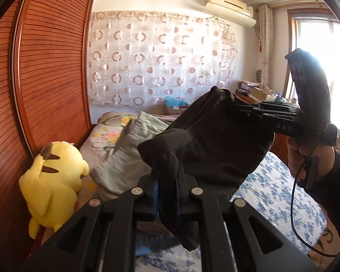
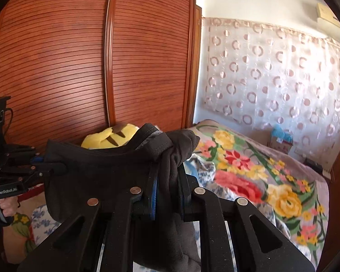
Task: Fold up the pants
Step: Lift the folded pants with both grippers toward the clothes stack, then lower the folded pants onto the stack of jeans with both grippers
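Dark brown-black pants [image 1: 215,140] hang in the air above the bed, stretched between both grippers. My left gripper [image 1: 167,176] is shut on a bunched edge of the pants at the bottom middle of the left wrist view. The right gripper [image 1: 240,111] comes in from the right there, held by a gloved hand [image 1: 306,158], and pinches the far corner of the cloth. In the right wrist view the pants [image 2: 97,172] sag between my right gripper [image 2: 167,176], shut on a gathered fold, and the left gripper [image 2: 45,165] at the left edge.
A yellow plush toy [image 1: 54,181] lies by the slatted wooden wardrobe [image 1: 45,79]. Grey garments [image 1: 129,154] lie on the bed. A floral blanket [image 2: 260,181] and a blue-patterned sheet [image 1: 272,192] cover the bed. Boxes [image 1: 170,108] stand by the curtained wall.
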The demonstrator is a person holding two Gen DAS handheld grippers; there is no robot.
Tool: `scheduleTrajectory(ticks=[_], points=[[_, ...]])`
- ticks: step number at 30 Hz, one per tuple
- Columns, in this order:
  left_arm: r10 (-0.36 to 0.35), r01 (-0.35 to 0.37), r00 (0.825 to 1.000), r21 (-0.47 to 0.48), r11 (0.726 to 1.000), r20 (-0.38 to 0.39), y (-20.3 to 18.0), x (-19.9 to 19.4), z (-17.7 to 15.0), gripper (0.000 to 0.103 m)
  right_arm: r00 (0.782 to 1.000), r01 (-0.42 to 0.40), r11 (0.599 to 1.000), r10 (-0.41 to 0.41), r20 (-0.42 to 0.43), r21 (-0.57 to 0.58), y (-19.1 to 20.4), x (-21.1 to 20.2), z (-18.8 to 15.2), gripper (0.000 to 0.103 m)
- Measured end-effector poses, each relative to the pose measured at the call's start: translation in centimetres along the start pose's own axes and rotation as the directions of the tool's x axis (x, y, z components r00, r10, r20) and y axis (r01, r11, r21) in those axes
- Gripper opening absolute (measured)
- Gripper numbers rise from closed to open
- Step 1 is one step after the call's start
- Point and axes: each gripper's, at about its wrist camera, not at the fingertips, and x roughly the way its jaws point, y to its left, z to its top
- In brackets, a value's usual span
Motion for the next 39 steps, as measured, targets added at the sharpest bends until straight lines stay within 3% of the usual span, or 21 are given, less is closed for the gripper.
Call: scheduleTrajectory(ticks=[17, 30, 32, 34, 36, 38, 39], points=[[0.063, -0.066, 0.997, -0.062, 0.996, -0.050, 3.9, 3.9, -0.5, 0.007, 0.997, -0.048, 0.995, 0.043, -0.065, -0.084, 0.1, 11.0, 2.9, 0.011], [0.120, -0.129, 0.988, -0.100, 0.987, -0.094, 5.4, 4.1, -2.0, 0.009, 0.991, -0.105, 0.989, 0.096, -0.093, -0.100, 2.7, 17.0, 3.9, 0.015], [0.128, -0.137, 0.987, -0.097, 0.986, -0.095, 5.4, 4.0, -2.1, 0.014, 0.993, -0.087, 0.992, 0.078, -0.093, -0.090, 2.8, 16.8, 3.7, 0.028], [0.144, -0.151, 0.986, -0.089, 0.984, -0.084, 5.4, 3.6, -2.0, 0.021, 0.993, -0.082, 0.997, 0.081, -0.091, -0.009, 1.7, 15.8, 3.7, 0.036], [0.170, -0.173, 0.984, -0.064, 0.983, -0.053, 5.1, 2.8, -1.8, 0.029, 0.993, -0.099, 0.995, 0.101, -0.063, 0.030, 0.9, 14.4, 3.9, 0.037], [0.180, -0.181, 0.983, -0.055, 0.982, -0.028, 4.9, 2.1, -1.5, 0.045, 0.997, -0.070, 0.997, 0.070, -0.025, 0.012, 0.6, 12.6, 3.8, 0.037], [0.177, -0.178, 0.984, -0.058, 0.982, -0.023, 5.1, 2.0, -1.4, 0.047, 0.998, -0.066, 0.998, 0.067, -0.016, 0.007, 0.4, 11.8, 3.7, 0.037]])
